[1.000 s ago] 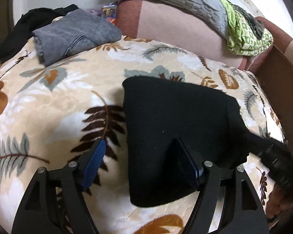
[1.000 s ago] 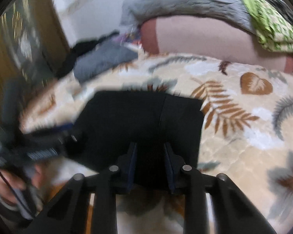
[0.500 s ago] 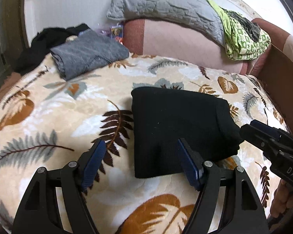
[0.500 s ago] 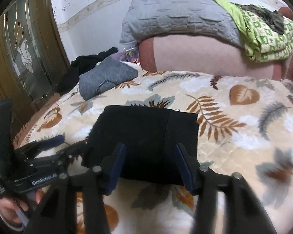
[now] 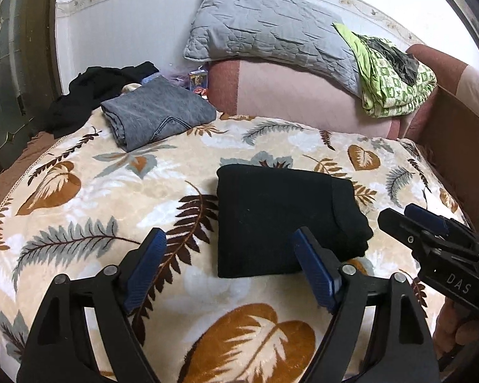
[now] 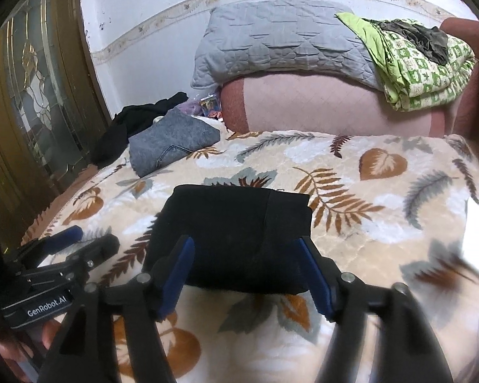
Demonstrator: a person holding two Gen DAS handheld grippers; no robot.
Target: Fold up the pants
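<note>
The black pants (image 5: pixel 281 217) lie folded into a compact rectangle on the leaf-patterned blanket (image 5: pixel 111 191); they also show in the right wrist view (image 6: pixel 236 233). My left gripper (image 5: pixel 228 255) is open and empty, hovering just in front of the pants' near left edge. My right gripper (image 6: pixel 246 265) is open and empty, above the pants' near edge. The right gripper also appears at the right of the left wrist view (image 5: pixel 428 233), and the left gripper at the lower left of the right wrist view (image 6: pixel 67 245).
Folded grey pants (image 5: pixel 156 115) lie at the back left beside a heap of black clothes (image 5: pixel 99 89). A grey pillow (image 5: pixel 271 35) and a green patterned cloth (image 5: pixel 396 79) rest on the pink bolster (image 5: pixel 303 99). A glazed wooden door (image 6: pixel 32 95) stands at left.
My right gripper has opened and let go of the pants. Both grippers have pulled back and up from the folded pants, which now lie flat and free.
</note>
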